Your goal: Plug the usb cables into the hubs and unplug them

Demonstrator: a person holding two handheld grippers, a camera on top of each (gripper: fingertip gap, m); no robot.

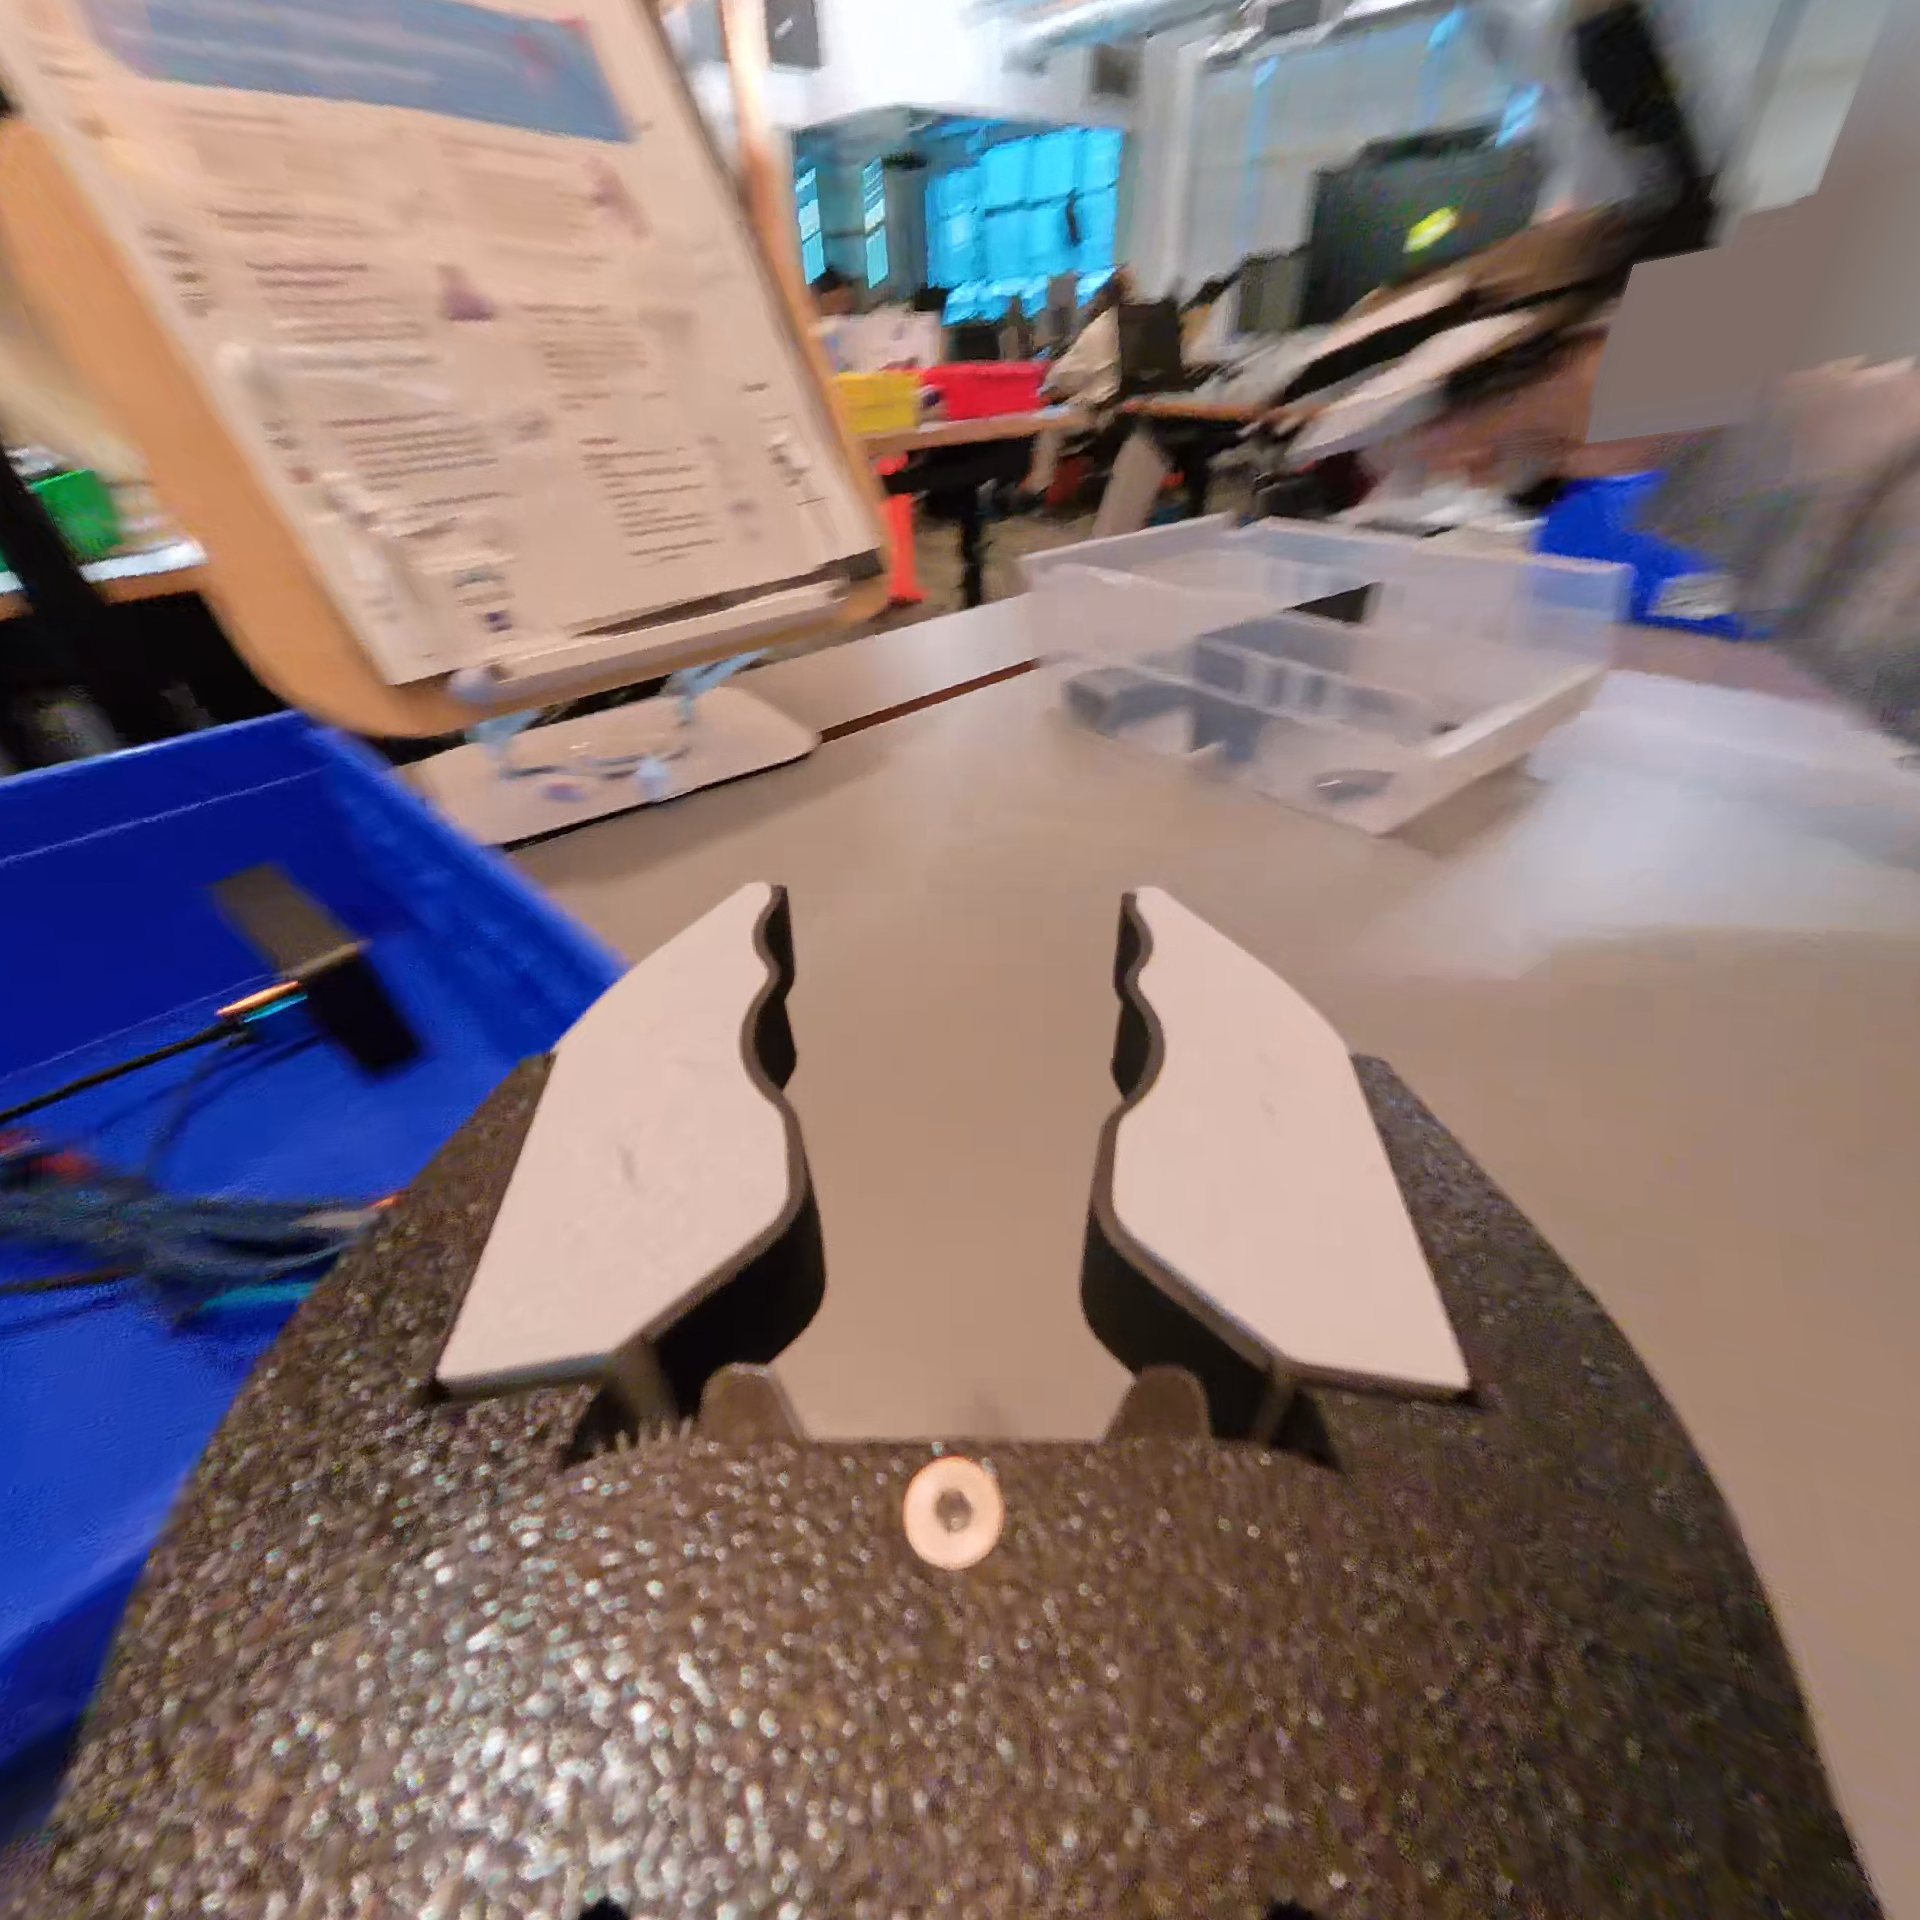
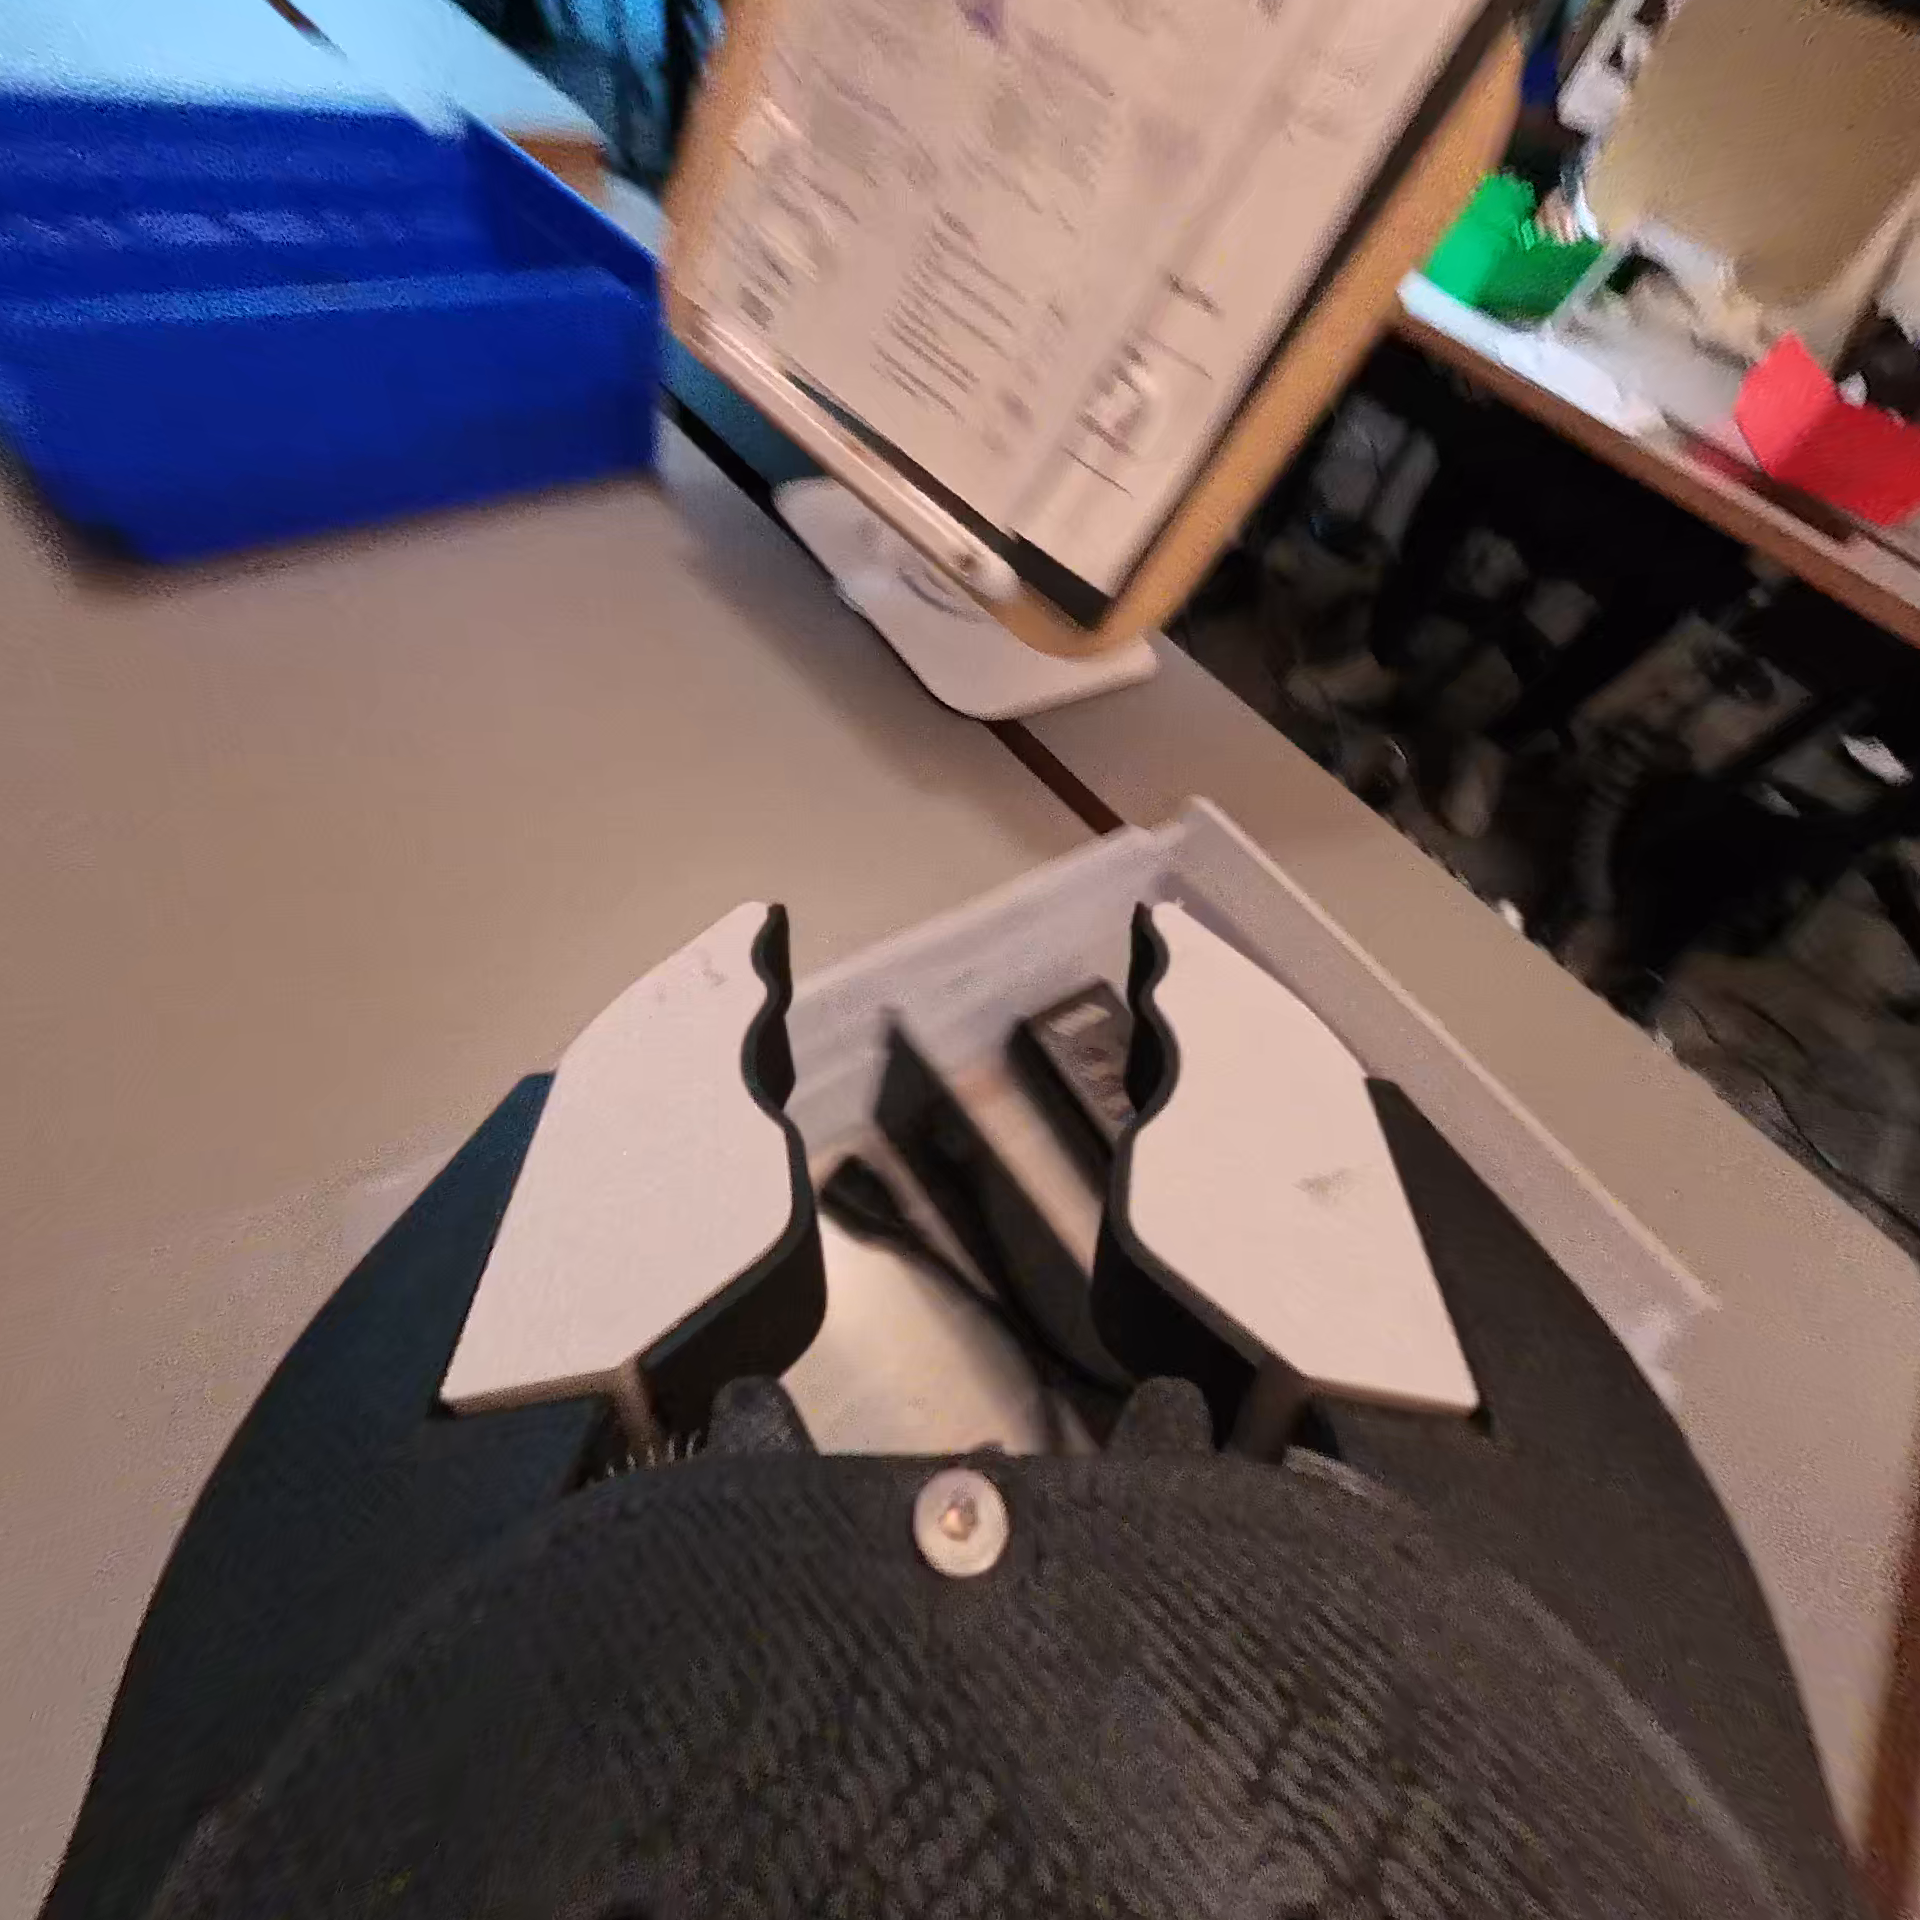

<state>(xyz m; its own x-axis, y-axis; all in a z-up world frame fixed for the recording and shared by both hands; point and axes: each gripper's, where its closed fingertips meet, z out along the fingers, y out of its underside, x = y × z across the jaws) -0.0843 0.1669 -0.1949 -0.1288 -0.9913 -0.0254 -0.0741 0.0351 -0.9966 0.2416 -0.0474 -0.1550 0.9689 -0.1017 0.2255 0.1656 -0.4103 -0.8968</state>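
My left gripper (image 1: 954, 914) is open and empty over the bare grey table (image 1: 1039, 831). To its left a blue bin (image 1: 135, 790) holds a black hub (image 1: 312, 966) and a tangle of dark cables (image 1: 187, 1236). A clear tray (image 1: 1320, 665) with several black hubs sits ahead on the right. My right gripper (image 2: 961, 935) is open and empty, hovering over that clear tray (image 2: 1351, 997). A black hub (image 2: 1075, 1049) and another dark hub (image 2: 935, 1132) lie between its fingers below.
A tilted board with printed sheets (image 1: 447, 343) stands on a white base (image 1: 623, 769) at the table's back; it also shows in the right wrist view (image 2: 1039, 260). The blue bin (image 2: 312, 343) is at upper left there. The table edge (image 2: 1455, 935) drops off to the right.
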